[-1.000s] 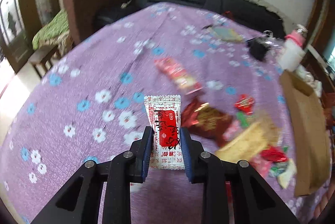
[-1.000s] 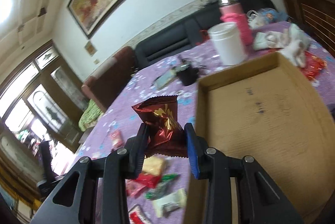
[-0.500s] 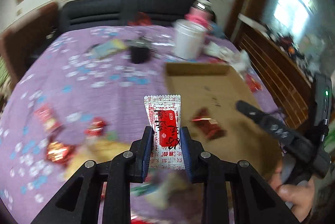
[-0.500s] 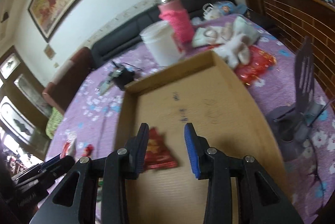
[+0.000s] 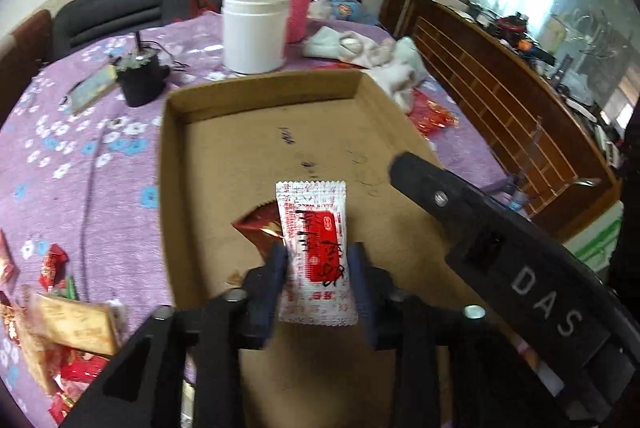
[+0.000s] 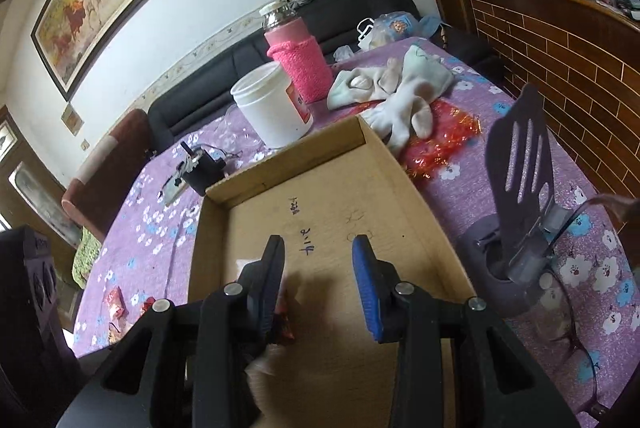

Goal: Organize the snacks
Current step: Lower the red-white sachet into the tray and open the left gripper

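A white and red snack packet (image 5: pixel 314 248) stands upright between the pads of my left gripper (image 5: pixel 318 268), over the open cardboard box (image 5: pixel 165 168). The jaws are opening, and the packet's edges still touch both pads. A dark red foil packet (image 5: pixel 258 228) lies on the box floor behind it. My right gripper (image 6: pixel 318 260) hangs open over the same box (image 6: pixel 197 252) with nothing between its fingers. The dark red packet (image 6: pixel 285 324) peeks out under its left finger. The right gripper's black body (image 5: pixel 480 240) crosses the left wrist view.
A white jar (image 5: pixel 254 28), a pink-sleeved bottle (image 5: pixel 290 0) and white socks (image 5: pixel 360 48) stand behind the box. Loose snacks (image 5: pixel 68 316) lie left of it on the purple flowered cloth. A black phone stand (image 6: pixel 516 228) and glasses (image 6: pixel 572 328) sit to its right.
My left gripper carried the white and red packet from the snack pile to above the box, and its jaws have widened slightly. My right gripper dropped the dark red packet into the box.
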`<state>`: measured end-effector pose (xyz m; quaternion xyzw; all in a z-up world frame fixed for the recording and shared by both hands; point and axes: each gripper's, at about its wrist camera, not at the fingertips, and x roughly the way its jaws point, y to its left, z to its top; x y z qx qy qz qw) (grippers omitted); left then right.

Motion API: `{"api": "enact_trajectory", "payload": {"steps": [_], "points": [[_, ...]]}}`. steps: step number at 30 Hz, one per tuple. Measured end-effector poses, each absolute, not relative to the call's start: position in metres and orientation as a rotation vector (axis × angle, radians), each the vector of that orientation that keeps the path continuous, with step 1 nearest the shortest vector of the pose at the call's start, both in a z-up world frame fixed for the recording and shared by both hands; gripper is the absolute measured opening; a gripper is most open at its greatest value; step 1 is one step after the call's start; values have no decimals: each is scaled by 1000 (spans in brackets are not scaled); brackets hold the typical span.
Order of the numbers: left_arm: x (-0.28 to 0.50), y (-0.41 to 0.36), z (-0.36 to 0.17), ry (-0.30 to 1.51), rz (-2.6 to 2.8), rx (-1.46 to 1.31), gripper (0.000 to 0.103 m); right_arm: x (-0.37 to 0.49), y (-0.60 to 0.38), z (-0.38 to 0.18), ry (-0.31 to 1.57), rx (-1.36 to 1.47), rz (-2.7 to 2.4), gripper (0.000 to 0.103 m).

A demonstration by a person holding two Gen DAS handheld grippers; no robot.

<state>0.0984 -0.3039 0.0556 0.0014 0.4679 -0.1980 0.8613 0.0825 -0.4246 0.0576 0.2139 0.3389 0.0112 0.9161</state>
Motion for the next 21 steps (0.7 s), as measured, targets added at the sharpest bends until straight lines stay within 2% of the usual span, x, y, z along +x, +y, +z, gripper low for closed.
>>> {"api": "enact_trajectory", "payload": {"steps": [2, 9, 21], "points": [[95, -300, 57, 974, -421, -3, 66, 81, -426, 59, 687, 445, 16, 34], [74, -261, 70, 925, -392, -8, 67, 73, -421, 71, 622, 441, 31, 35], [62, -107, 103, 872, -119, -77, 67, 52, -346, 91, 527, 292, 212, 36]]}}
